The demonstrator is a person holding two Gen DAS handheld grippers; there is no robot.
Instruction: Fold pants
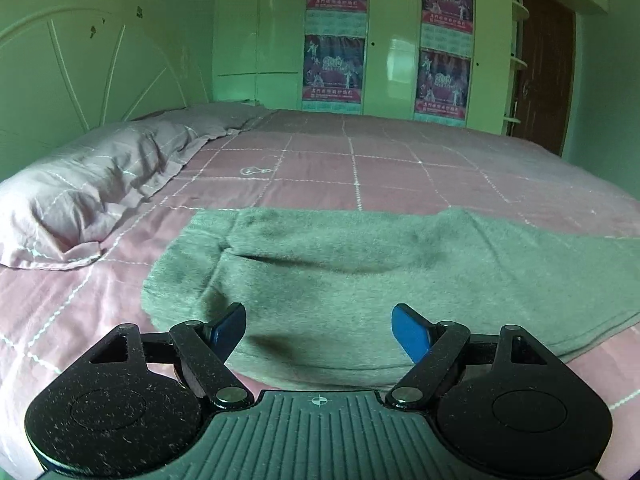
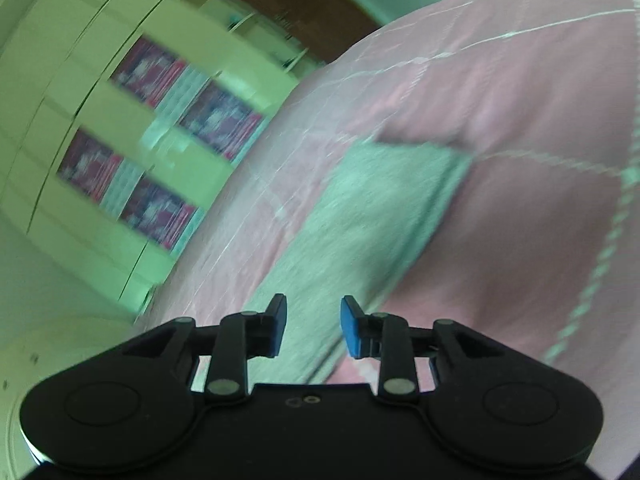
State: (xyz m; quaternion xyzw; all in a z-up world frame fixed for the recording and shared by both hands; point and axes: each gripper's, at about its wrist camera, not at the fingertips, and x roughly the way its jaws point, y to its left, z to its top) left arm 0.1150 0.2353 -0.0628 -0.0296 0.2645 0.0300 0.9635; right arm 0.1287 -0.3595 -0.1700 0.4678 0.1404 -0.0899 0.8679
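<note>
1. Pants [image 1: 360,272]: grey, lying flat on the pink checked bedspread [image 1: 360,160], near the front edge of the bed. One layer is folded over another across the width.
2. Left gripper [image 1: 319,330]: hovers above the near edge of the pants. Jaws stand wide apart; nothing lies between the blue pads [image 1: 410,332], which touch no cloth.
3. Right gripper [image 2: 313,326]: view tilted and blurred. Jaws narrowly apart, nothing gripped; the pants [image 2: 360,216] lie beyond and below the fingertips.
4. Pillow [image 1: 92,192]: at the left, by the headboard [image 1: 80,72], well apart from the pants.
5. Wardrobe [image 1: 400,40]: behind the bed, posters [image 1: 334,68] on its doors.
</note>
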